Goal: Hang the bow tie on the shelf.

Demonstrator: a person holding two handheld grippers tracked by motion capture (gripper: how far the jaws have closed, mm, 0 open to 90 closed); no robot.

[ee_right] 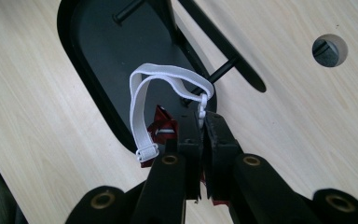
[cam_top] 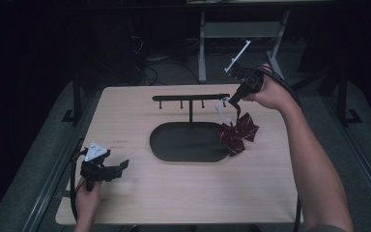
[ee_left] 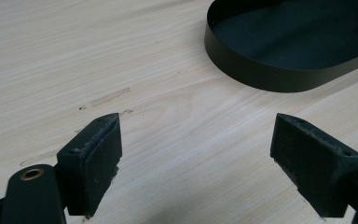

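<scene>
Overhead, empty black oval metal tray (cam_top: 174,145); right gripper (ee_right: 202,122) jaws pinching white elastic strap (ee_right: 142,88) of dark red bow (cam_top: 237,132), left gripper (ee_left: 196,154) jaws agape over tabletop (ee_left: 74,56).

Right gripper (cam_top: 231,100) lifting bow (cam_top: 237,132) over tray (cam_top: 174,147)

The table (cam_top: 174,193) has a pale wood-grain top with rounded corners; a faint strip-shaped smudge (ee_left: 110,96) and a few dark specks mark its surface in the left gripper view; a round cable hole (ee_right: 329,50) is cut through the top in the right gripper view; grey carpet (cam_top: 43,145) lies around the table; beyond the far edge stands the grey metal frame (cam_top: 241,30) of another desk, with dark cables (cam_top: 147,67) heaped on the floor beside it; the rest of the background is dark.
</scene>
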